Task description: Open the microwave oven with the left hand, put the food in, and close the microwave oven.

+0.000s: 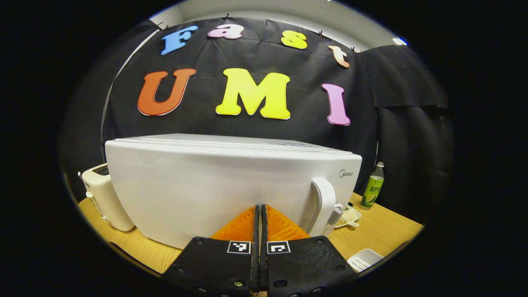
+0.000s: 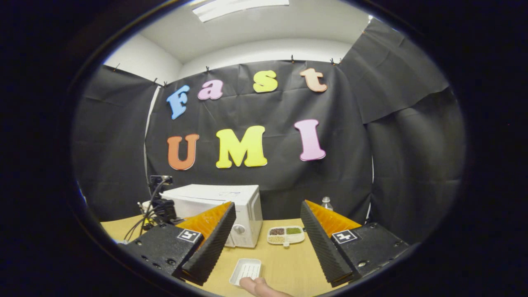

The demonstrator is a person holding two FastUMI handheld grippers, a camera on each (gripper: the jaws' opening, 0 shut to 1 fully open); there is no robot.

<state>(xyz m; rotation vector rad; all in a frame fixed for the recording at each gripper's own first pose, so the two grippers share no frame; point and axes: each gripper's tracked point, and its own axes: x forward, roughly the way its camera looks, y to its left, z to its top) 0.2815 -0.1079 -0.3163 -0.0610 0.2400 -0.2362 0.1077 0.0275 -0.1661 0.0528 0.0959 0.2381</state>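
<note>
Left gripper (image 1: 260, 214): I had its fingers pressed together with nothing between them; it sat right up against the white front of the microwave (image 1: 231, 185), just left of the door handle (image 1: 324, 206)
Right gripper (image 2: 267, 231): I held it well back from the table (image 2: 288, 268) with its fingers wide apart and empty; the other gripper (image 2: 163, 212) and its cables showed far off to the left, close to the microwave (image 2: 225, 210)
Door: it looked closed in both views; the front panel was flush and no cavity showed
Food: the divided dish (image 2: 286, 235) with its dark, green and pale portions lay on the table just right of the microwave, untouched; from the left gripper view I caught its edge (image 1: 348, 216) behind the handle
Other items: an empty white tray (image 2: 246, 271) lay nearer, with a fingertip (image 2: 258, 286) beside it; a green bottle (image 1: 373, 185) stood far right; a toaster (image 1: 103, 198) sat left of the microwave
Progress: as I judged it, nothing was done yet; opening, loading the dish and closing all remained
Next: I reckoned the left gripper had to part and take the handle
</note>
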